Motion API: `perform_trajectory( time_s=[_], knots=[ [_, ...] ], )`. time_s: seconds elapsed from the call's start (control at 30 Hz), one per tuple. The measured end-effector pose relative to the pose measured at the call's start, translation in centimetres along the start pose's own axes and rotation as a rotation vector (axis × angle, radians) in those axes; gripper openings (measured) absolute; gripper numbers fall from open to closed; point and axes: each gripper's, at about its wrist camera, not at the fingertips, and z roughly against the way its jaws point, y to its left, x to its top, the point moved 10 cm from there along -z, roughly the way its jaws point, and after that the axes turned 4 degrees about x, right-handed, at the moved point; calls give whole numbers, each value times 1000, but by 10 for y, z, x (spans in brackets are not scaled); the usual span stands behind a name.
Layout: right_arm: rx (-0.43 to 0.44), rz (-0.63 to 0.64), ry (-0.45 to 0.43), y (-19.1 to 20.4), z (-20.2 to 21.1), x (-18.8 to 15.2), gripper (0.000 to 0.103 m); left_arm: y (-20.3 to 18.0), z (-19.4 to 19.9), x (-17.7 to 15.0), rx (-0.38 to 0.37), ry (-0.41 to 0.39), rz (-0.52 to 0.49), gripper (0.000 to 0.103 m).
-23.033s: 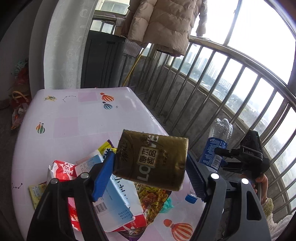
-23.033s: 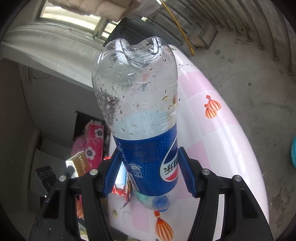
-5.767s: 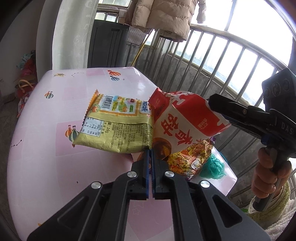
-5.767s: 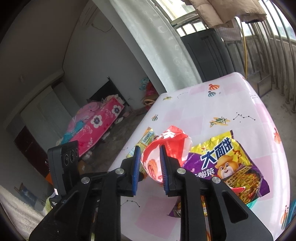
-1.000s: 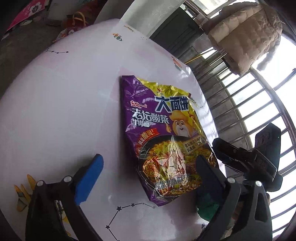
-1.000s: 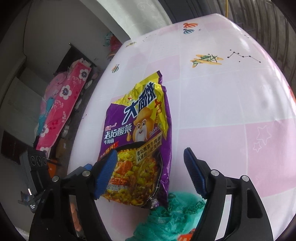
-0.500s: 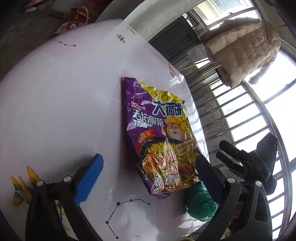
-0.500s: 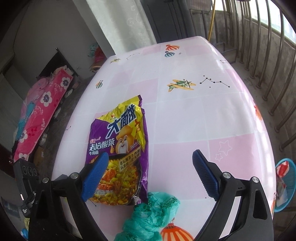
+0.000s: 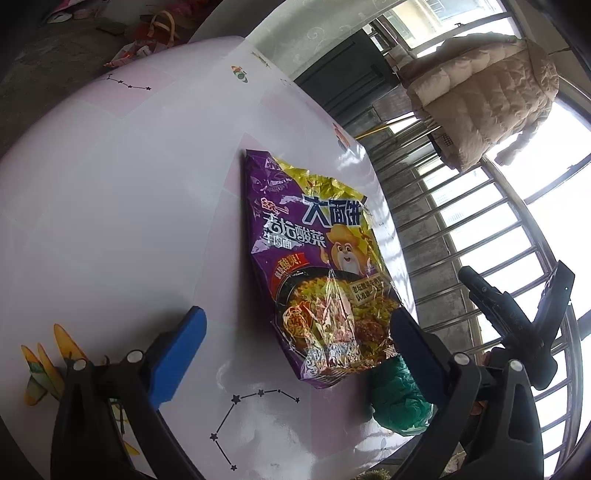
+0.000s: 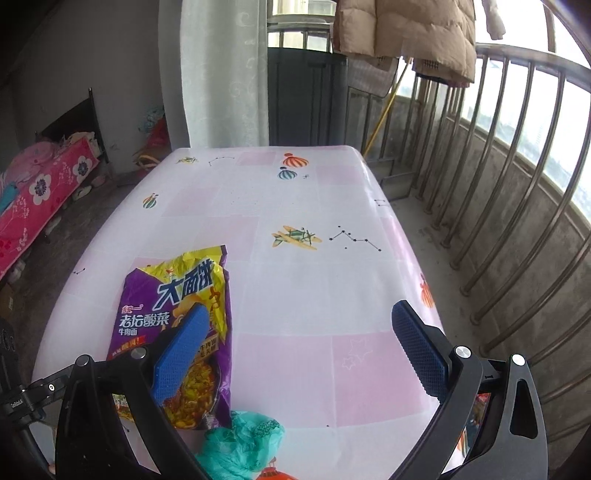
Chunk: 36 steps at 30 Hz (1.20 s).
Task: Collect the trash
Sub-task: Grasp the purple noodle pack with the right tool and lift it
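A purple and yellow instant-noodle bag (image 9: 317, 266) lies flat on the pink and white table (image 9: 110, 221). A crumpled green plastic bag (image 9: 399, 402) sits at its near end by the table edge. My left gripper (image 9: 295, 321) hovers open over the noodle bag's lower end, its pads wide of it. To the right and off the table edge is the right gripper (image 9: 517, 321). In the right wrist view the right gripper (image 10: 301, 312) is opening, with only bare table (image 10: 295, 206) between its pads. The noodle bag (image 10: 177, 332) shows behind its left finger, the green bag (image 10: 240, 443) below.
A metal balcony railing (image 10: 517, 184) runs along the table's right side. A beige puffer coat (image 10: 406, 33) hangs above a dark cabinet (image 10: 306, 96) beyond the far end. Pink flowered bedding (image 10: 37, 192) lies on the left.
The right gripper's jaws have spread wider, and it has risen and tipped up, so more of the far table and railing shows. The left gripper has barely moved.
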Motion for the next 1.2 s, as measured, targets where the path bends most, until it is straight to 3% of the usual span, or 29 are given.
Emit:
perform_trajectory(
  time_s=[0.07,0.2,0.33,0.53,0.6,0.7,0.77,0.8,0.9,1.1,1.2],
  knots=[
    [74,-23,47,2,-6,-5,95,-2,-1,-1,-2,3,-13,97],
    [308,-176,169,10,-25,-17,95,-2,-1,-2,0,1,-13,97],
    [489,-256,366,28,-58,-37,88,-2,-1,-2,2,-1,-17,97],
    [610,-299,536,55,-91,-61,69,-1,-1,-1,-1,2,-26,97],
    [651,-307,539,63,-92,-59,65,-1,-1,0,-2,4,-31,97],
    [683,-312,563,76,-95,-63,44,-1,-2,1,-1,6,-36,97],
    [694,-321,583,82,-97,-67,19,-2,-2,1,12,18,-51,97],
    [707,-333,582,85,-96,-68,13,-2,-3,1,32,29,-71,97],
    [743,-363,523,85,-88,-58,6,-3,3,6,95,0,-124,97],
    [772,-472,336,52,-63,-24,2,-34,28,16,-24,-85,-199,97],
    [770,-548,242,20,-48,-12,2,-61,32,11,-93,-80,-265,97]
  ],
)
